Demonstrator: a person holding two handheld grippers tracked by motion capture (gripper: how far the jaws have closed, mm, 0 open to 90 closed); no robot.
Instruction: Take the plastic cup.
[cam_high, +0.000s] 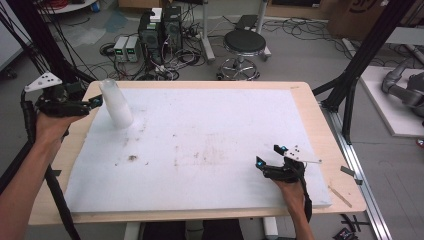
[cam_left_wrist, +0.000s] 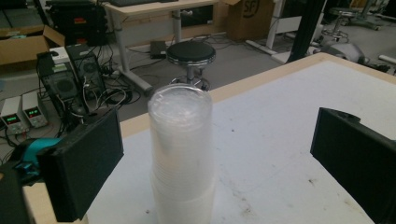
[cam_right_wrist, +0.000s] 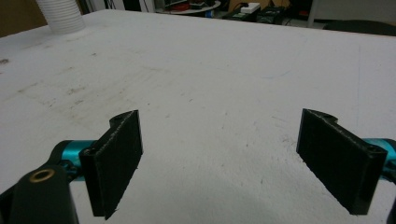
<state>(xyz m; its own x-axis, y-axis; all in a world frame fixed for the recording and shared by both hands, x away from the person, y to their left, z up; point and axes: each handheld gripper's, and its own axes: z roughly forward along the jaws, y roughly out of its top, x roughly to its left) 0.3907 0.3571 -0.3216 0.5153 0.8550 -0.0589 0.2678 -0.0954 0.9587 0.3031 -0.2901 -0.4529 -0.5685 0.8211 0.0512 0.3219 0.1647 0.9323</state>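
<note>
The stack of cups (cam_left_wrist: 181, 154) stands upright near the far left corner of the surface (cam_high: 210, 145), on the white foam sheet, translucent and nested mouth-down so that a closed base faces up; no contents can be seen in it. The left gripper (cam_high: 95, 102) is positioned at the stack with its fingers (cam_left_wrist: 81, 170) spread wide, one on each side of the cups and apart from them, holding nothing. Risk 1: the stack is tall and narrow, so a finger that meets it off-centre while closing would probably tip it or push it toward the nearby edge. Risk 2: thin plastic walls are likely to buckle under a hard squeeze, which may jam the nested cups together. Risk 3: a grip placed high may lift only the upper cups and leave the rest standing, or drag them partway and topple them. Centre the stack between the fingers before closing. The right gripper (cam_high: 270, 156) rests low at the near right of the surface, well apart from the stack, its fingers (cam_right_wrist: 114, 161) likewise wide open and empty.
</note>
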